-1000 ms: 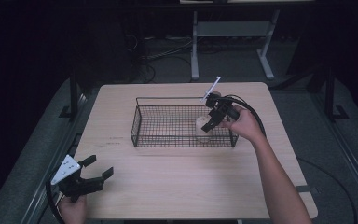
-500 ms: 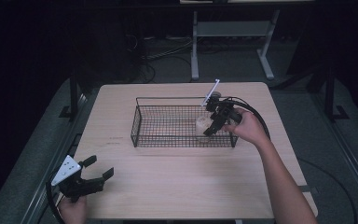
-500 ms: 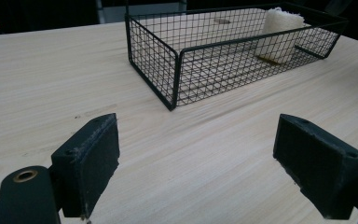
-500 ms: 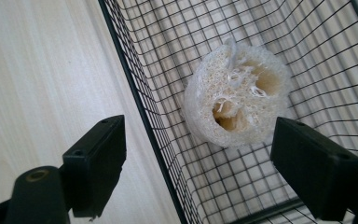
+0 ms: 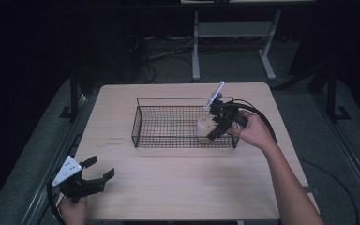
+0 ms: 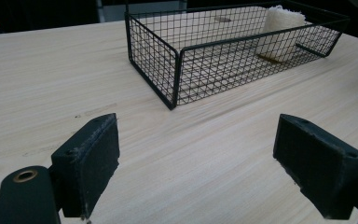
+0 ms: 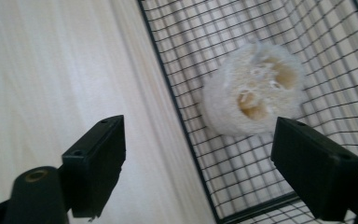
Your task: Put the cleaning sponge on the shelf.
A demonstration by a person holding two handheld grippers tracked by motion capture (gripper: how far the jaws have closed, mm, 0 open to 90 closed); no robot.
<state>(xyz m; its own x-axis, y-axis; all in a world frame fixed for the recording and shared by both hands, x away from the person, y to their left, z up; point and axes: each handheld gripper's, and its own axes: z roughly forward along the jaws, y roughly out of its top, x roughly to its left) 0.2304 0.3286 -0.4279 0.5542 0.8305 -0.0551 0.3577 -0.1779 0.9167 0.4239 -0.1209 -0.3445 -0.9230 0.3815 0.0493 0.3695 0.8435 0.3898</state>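
Pale loofah (image 7: 254,95) sits in wire basket (image 5: 143,123), right tongs (image 7: 198,172) just opened.

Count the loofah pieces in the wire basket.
1. The loofah piece stands in the wire basket at its right end, near the front wall, below the right gripper. None seem hidden.

High view was dim: only the table (image 5: 187,187) was lit, from overhead, with the surroundings near black and the shadows soft. Both gripper views were brighter. Right gripper view was motion-blurred, the wood grain streaked, the loofah (image 7: 254,95) soft and slightly overexposed. Left gripper view was sharp, no glare.
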